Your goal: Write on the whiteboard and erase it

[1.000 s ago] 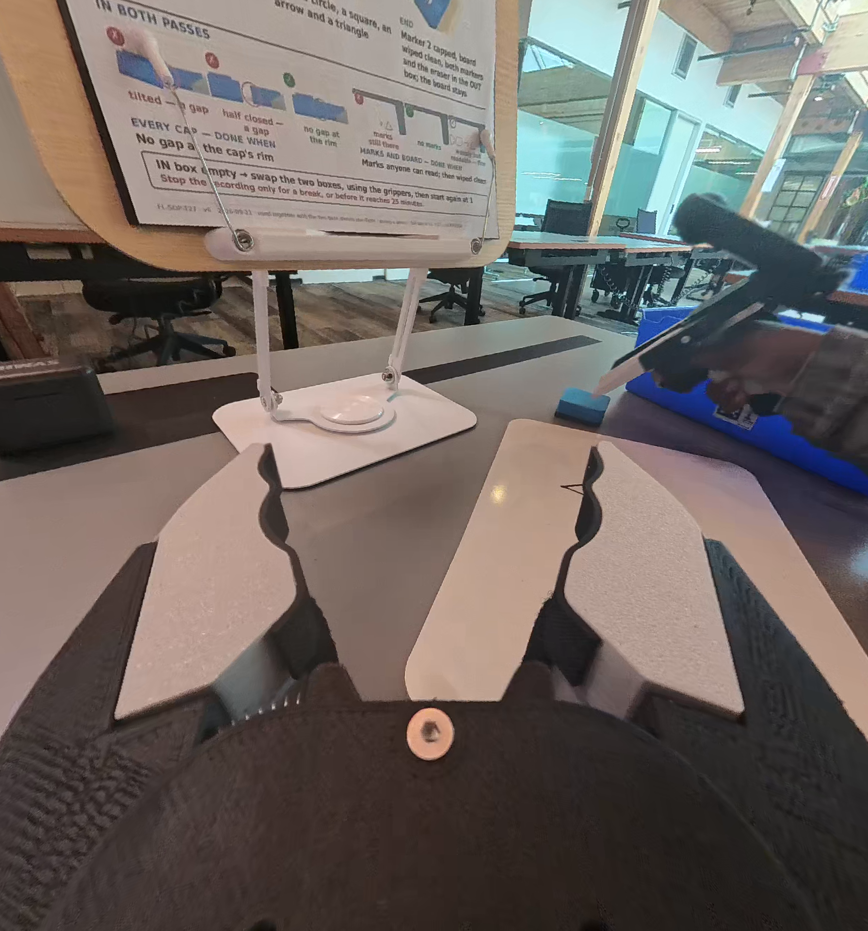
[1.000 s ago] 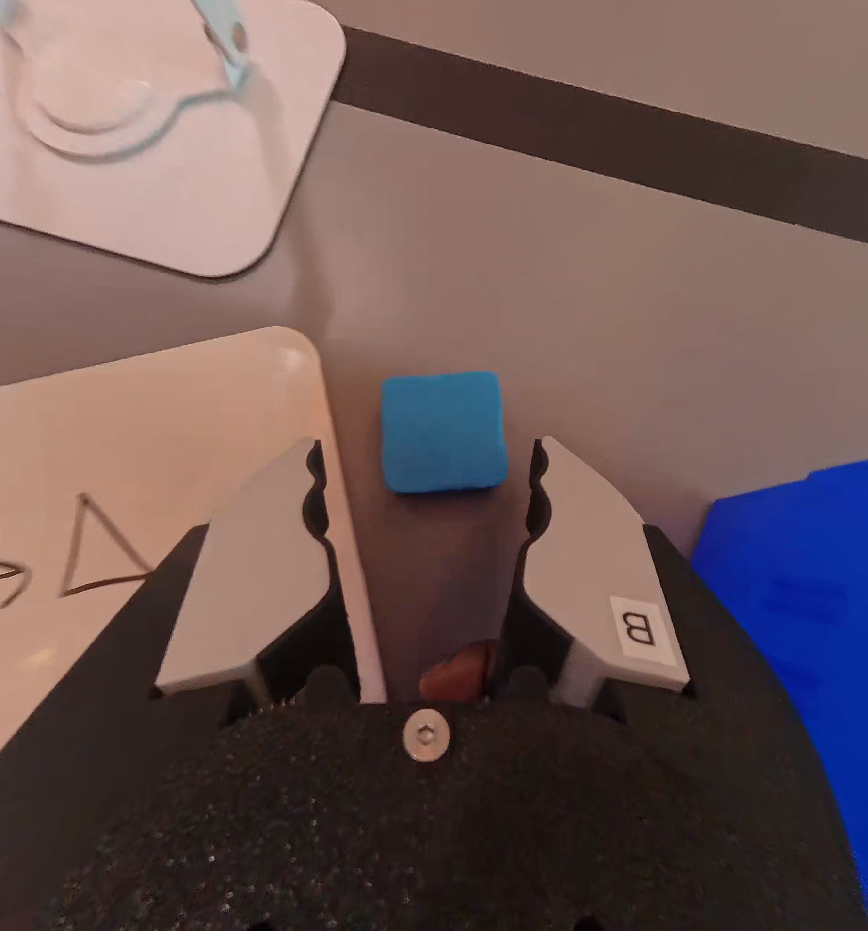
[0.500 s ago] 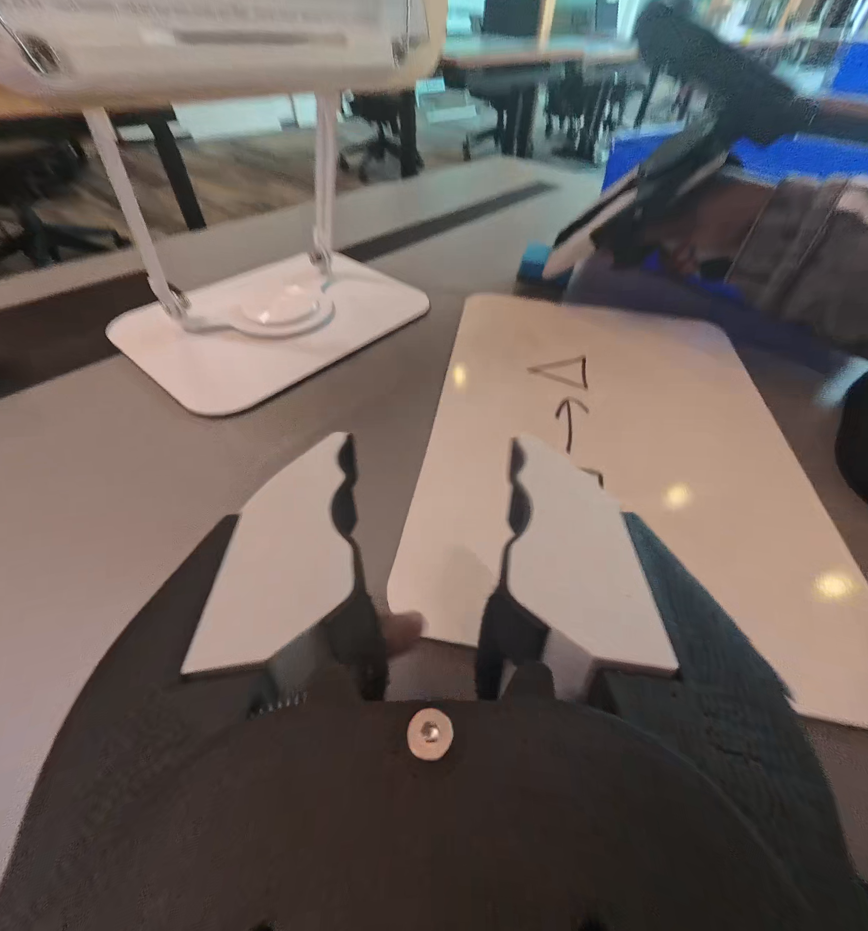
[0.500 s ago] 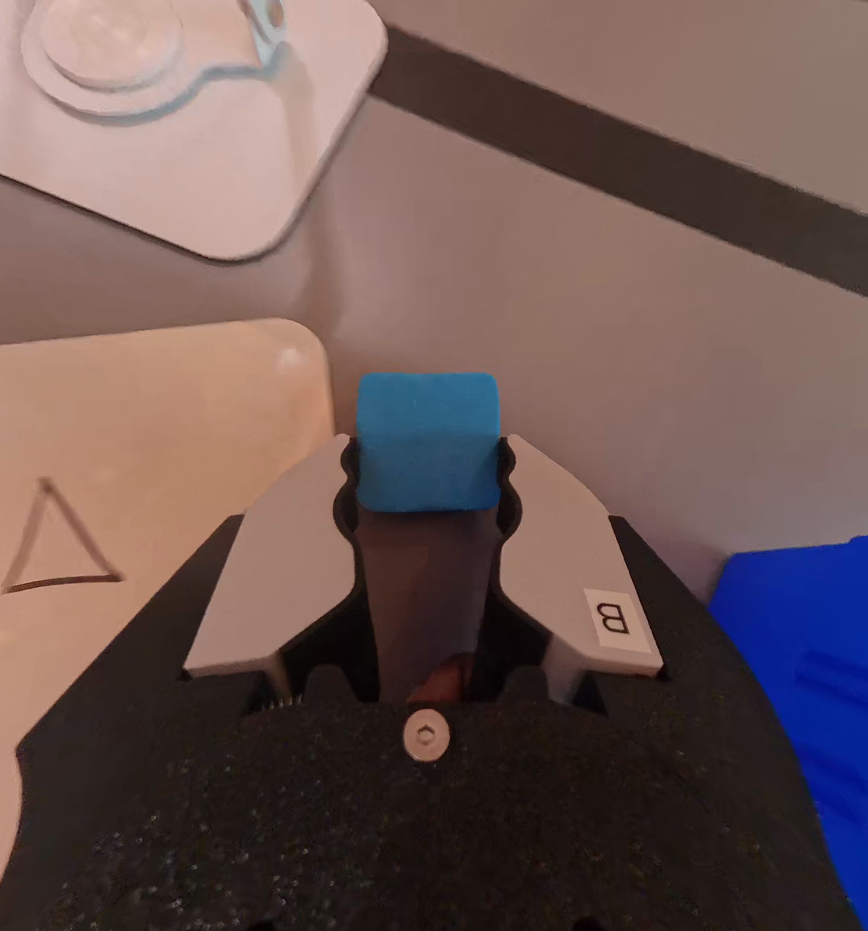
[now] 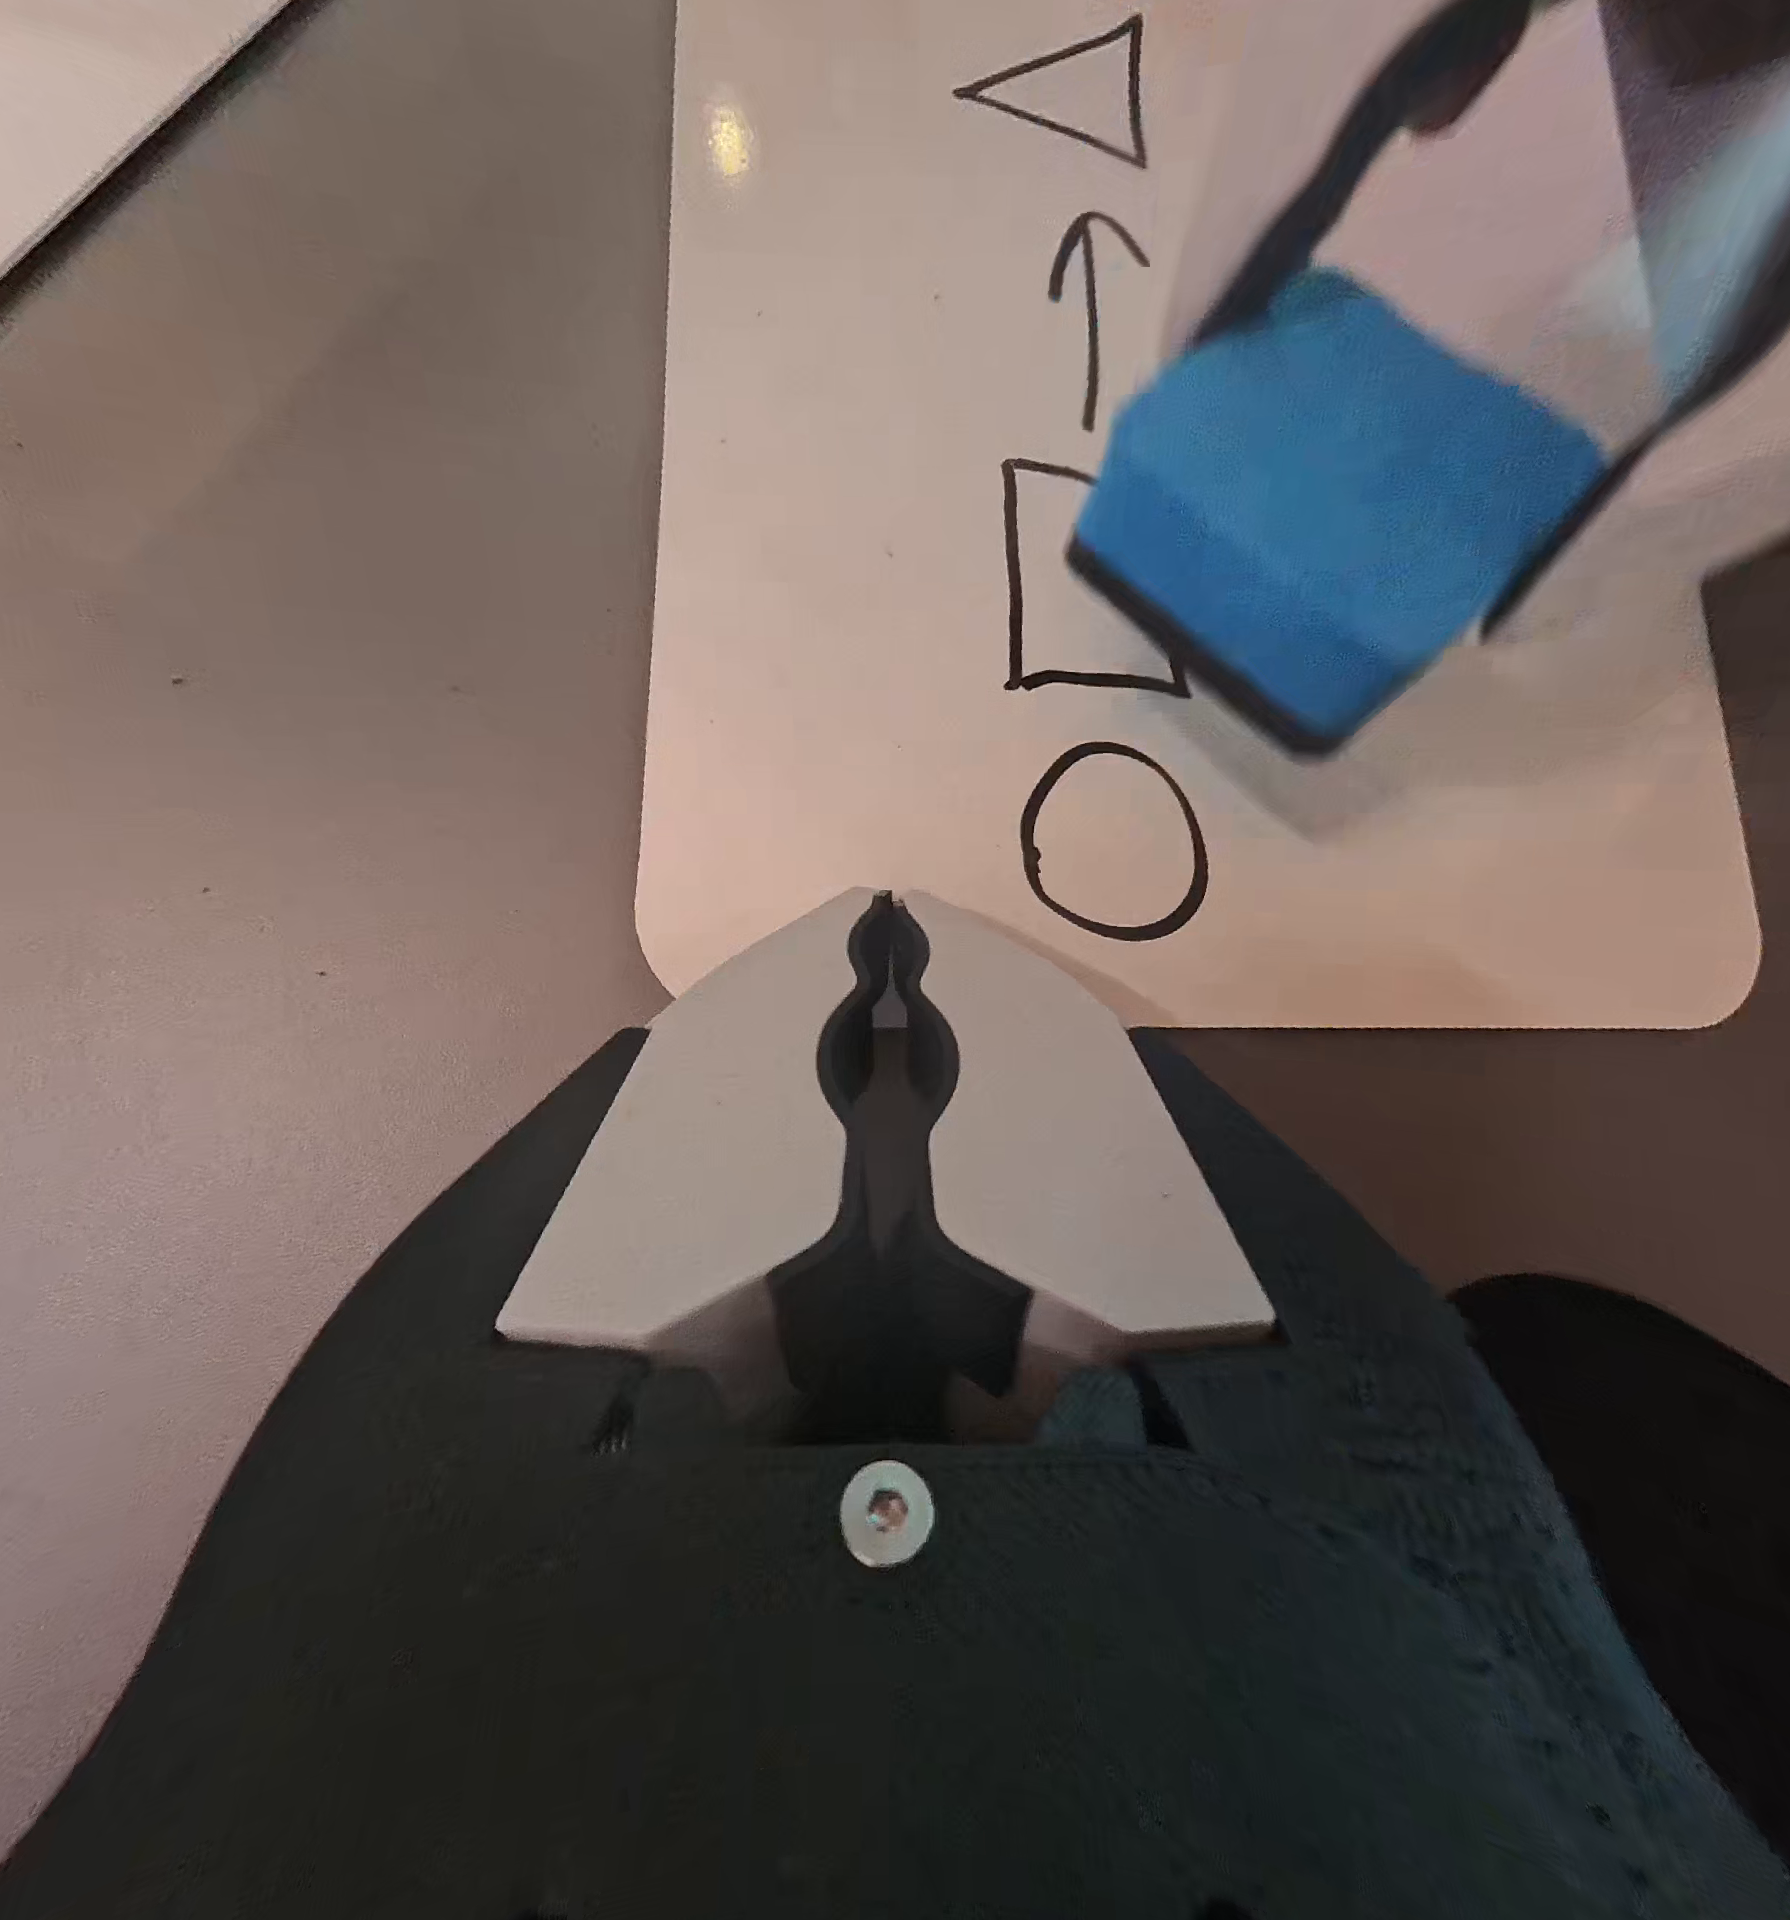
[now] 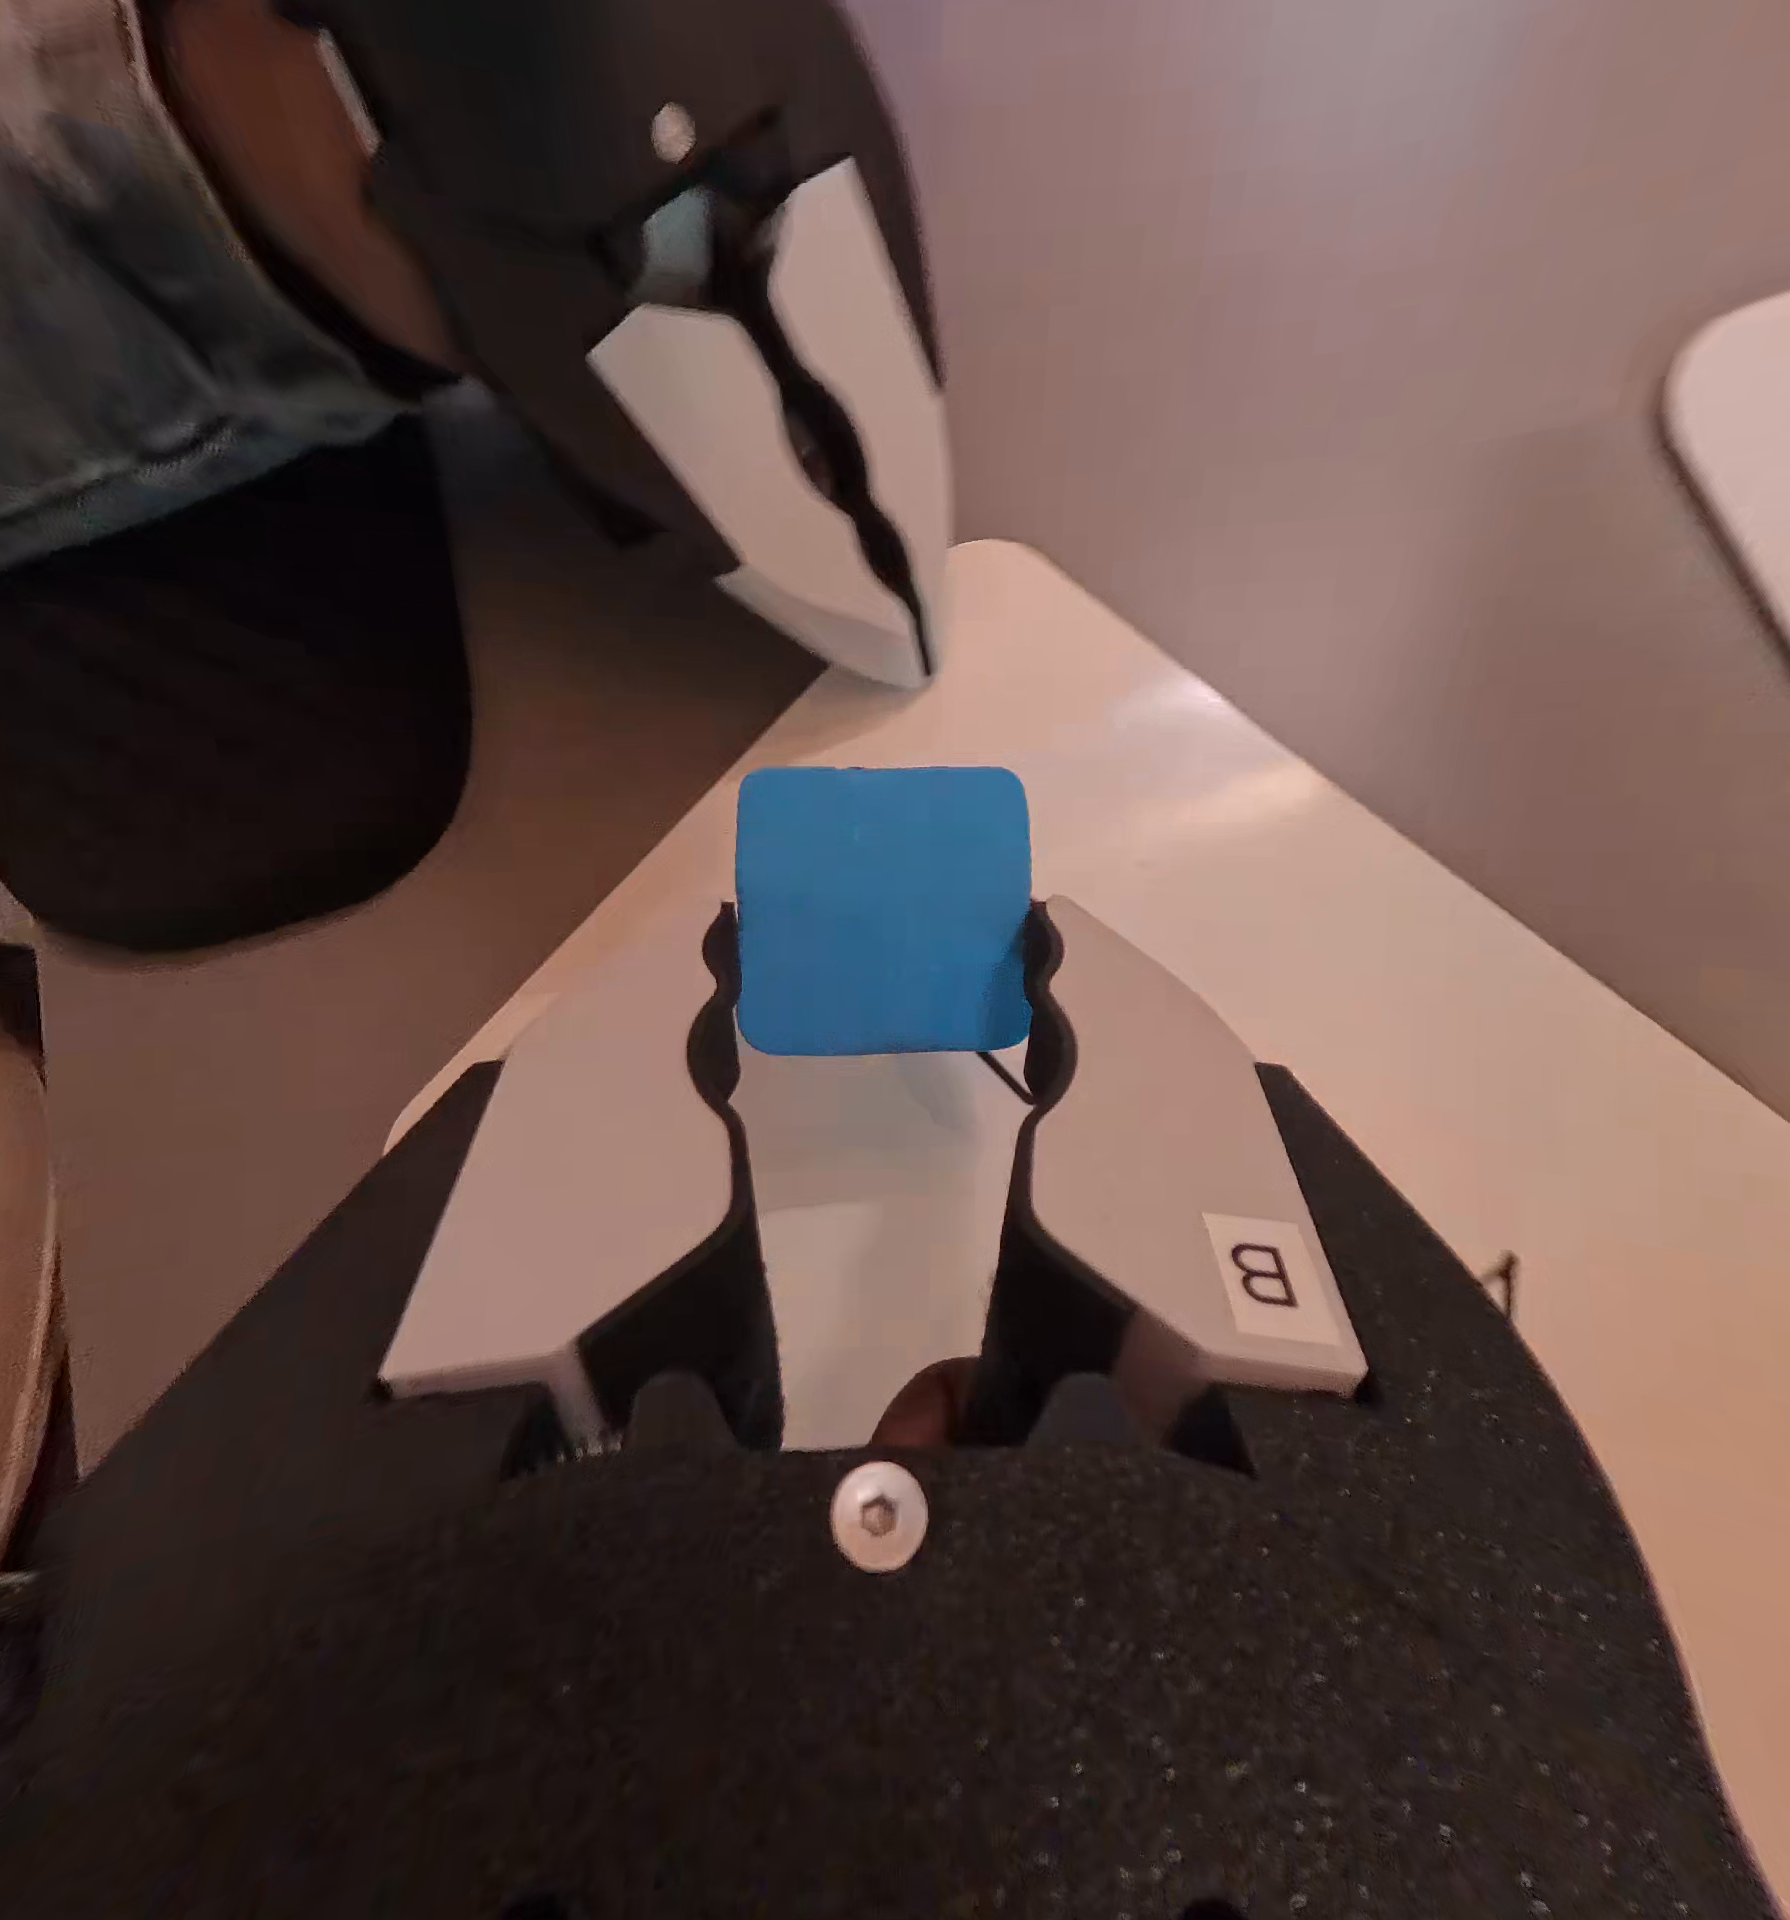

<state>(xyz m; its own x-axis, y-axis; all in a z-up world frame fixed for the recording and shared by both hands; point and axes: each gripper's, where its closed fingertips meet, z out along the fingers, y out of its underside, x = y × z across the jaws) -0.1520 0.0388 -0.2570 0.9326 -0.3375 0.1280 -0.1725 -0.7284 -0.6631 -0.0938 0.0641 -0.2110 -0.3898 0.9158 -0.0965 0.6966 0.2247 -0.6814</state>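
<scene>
The whiteboard (image 5: pixel 829 520) lies flat on the grey table and bears a drawn triangle (image 5: pixel 1078 99), arrow (image 5: pixel 1088 312), square (image 5: pixel 1047 665) and circle (image 5: pixel 1114 842). My left gripper (image 5: pixel 886 899) is shut and empty, with its tips on the board's near left corner. My right gripper (image 5: pixel 1390 447) is shut on the blue eraser (image 5: pixel 1286 540) and holds it over the square's right side. In the right wrist view the eraser (image 6: pixel 880 909) sits between my right gripper's (image 6: pixel 883 920) fingers above the board (image 6: pixel 1338 935). The left gripper (image 6: pixel 912 634) shows beyond it at the board's corner.
The white base of a document stand lies beside the board (image 5: pixel 39 156), and it also shows in the right wrist view (image 6: pixel 1784 499). A dark round object (image 6: pixel 205 748) sits at the table's near edge. A person's sleeve (image 6: pixel 91 364) is behind the left gripper. My right fingertips sit around 9 cm from my left ones.
My right gripper closed on the eraser, lifted it and carried it over the board to the square. My left gripper tilted down, shut, and came onto the board's near corner.
</scene>
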